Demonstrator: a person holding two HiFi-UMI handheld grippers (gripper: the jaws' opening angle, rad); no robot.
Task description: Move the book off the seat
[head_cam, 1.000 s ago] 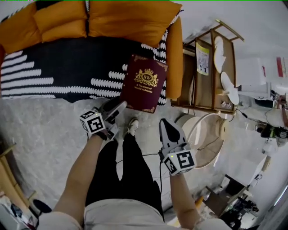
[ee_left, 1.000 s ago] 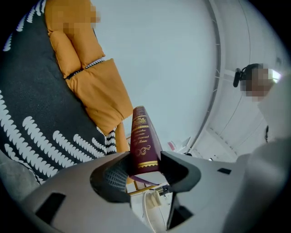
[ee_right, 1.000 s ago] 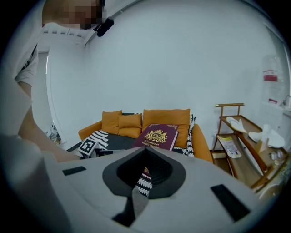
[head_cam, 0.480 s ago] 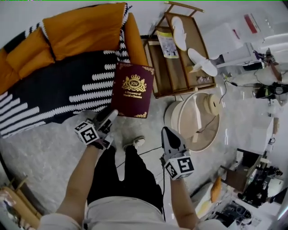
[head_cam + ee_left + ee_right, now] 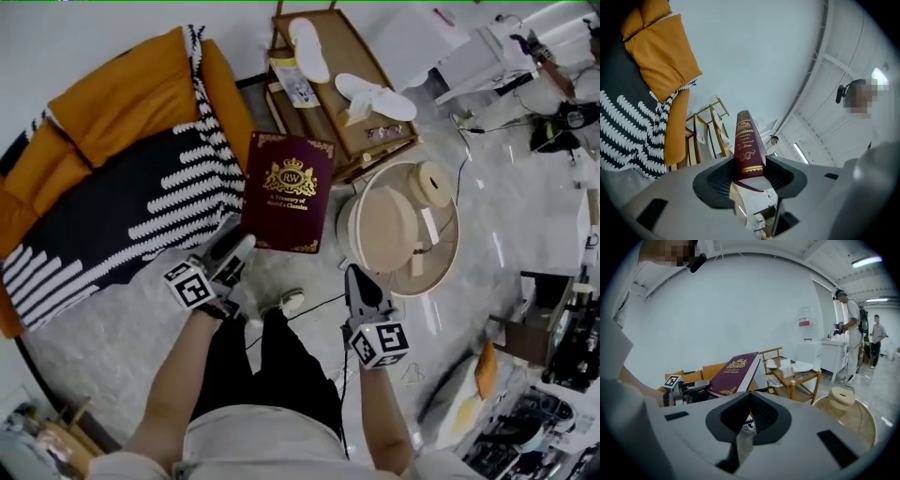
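Note:
A dark red hardback book [image 5: 286, 192] with a gold crest hangs in the air over the floor, between the sofa [image 5: 122, 206] and a round wooden stool [image 5: 403, 230]. My left gripper [image 5: 239, 246] is shut on its lower edge. In the left gripper view the book [image 5: 747, 145] stands spine-on between the jaws of the left gripper [image 5: 750, 176]. My right gripper [image 5: 356, 274] hovers lower right of the book, shut and holding nothing. The right gripper view shows the right gripper [image 5: 749, 425] with its jaws together and the book [image 5: 733, 373] and left gripper [image 5: 689, 389] ahead.
The sofa has orange cushions [image 5: 131, 103] and a black-and-white striped throw. A wooden trolley [image 5: 328, 84] with slippers and papers stands behind the book. Cables and cluttered benches [image 5: 553, 122] fill the right. Two people [image 5: 851, 329] stand far right. My legs and a shoe [image 5: 286, 302] are below.
The book, held in my left gripper, has travelled from above the seat's front edge to over the floor beside the round stool. Both grippers have swung away from the sofa.

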